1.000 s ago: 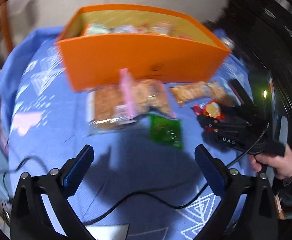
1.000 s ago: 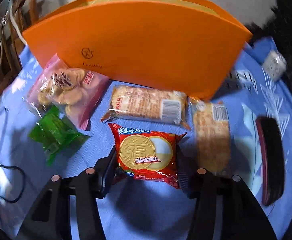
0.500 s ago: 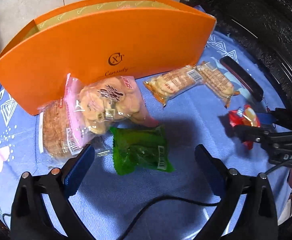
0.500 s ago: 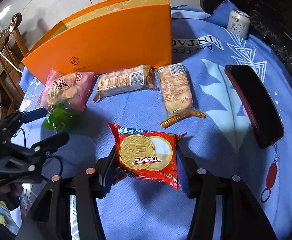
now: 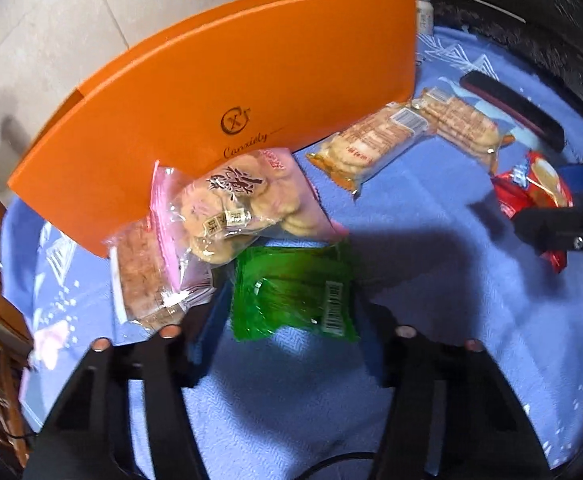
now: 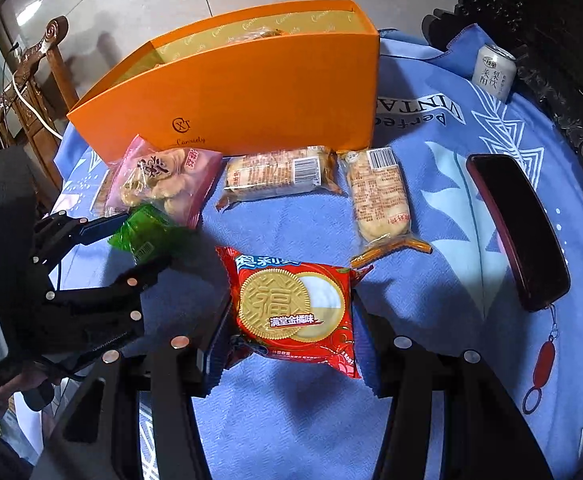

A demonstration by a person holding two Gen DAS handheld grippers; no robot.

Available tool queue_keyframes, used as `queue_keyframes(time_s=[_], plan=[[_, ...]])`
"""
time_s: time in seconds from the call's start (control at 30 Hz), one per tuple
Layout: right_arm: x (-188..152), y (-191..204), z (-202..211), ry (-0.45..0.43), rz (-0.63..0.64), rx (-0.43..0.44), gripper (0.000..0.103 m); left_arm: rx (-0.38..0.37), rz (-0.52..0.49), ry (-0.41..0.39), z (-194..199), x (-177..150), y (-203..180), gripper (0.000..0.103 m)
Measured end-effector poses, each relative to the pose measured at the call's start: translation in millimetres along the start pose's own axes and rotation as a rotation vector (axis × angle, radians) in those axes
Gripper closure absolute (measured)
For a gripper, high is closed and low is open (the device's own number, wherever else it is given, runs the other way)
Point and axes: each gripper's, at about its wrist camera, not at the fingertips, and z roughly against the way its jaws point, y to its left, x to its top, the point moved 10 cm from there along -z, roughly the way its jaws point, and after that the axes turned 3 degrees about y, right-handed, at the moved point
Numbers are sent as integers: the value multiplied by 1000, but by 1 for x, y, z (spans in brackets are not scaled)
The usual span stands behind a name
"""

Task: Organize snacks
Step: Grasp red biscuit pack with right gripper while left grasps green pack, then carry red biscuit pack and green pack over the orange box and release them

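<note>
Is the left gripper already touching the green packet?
Touching. In the left wrist view, both jaws of the left gripper press the sides of the green packet, with no gap visible; the right wrist view agrees.

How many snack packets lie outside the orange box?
6, with more possibly hidden: red biscuit packet in right hand-held gripper, green packet in left hand-held gripper, pink cookie bag, clear packet beneath it, two cracker packs along orange cardboard box.

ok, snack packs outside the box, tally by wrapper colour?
Red: 1, red pack in right gripper
Green: 1, green pack in left gripper
Pink: 1
Clear: 3
Total: 6
</note>
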Motion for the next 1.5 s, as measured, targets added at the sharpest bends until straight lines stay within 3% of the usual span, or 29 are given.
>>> queue_keyframes(time_s=[0.07, 0.17, 0.27, 0.33, 0.4, 0.47, 0.5, 0.6, 0.73, 1.03, 1.23, 1.5], plan=[[-1, 0, 0, 3, 1, 1, 49, 15, -36, 0, -1, 1, -6, 50], [-2, 1, 0, 5, 3, 3, 49, -4, 7, 10, -6, 5, -1, 48], [-2, 1, 1, 5, -1, 4, 49, -17, 33, 21, -16, 14, 0, 36], [-2, 1, 1, 6, 2, 2, 49, -39, 66, 24, -21, 19, 4, 35], [-2, 1, 1, 4, 1, 3, 48, -66, 92, 21, -23, 20, 5, 37], [-2, 1, 1, 4, 5, -2, 49, -99, 82, 7, -21, 20, 0, 52], [-3, 2, 1, 5, 5, -3, 48, -105, 75, 4, -19, 20, -2, 54], [-3, 3, 1, 8, 3, -3, 48, -186, 157, 0, -14, 17, -1, 55], [-2, 4, 3, 3, 11, -4, 49, -231, 209, -18, -2, 15, 5, 55], [8, 16, 22, -35, 35, 10, 49, -234, 233, -98, 63, 2, 29, 55], [47, 36, 63, -146, 77, 50, 49, -204, 279, -225, 120, 32, 67, 55], [162, 57, 119, -365, 159, 87, 49, -190, 371, -403, 156, 131, 147, 55]])
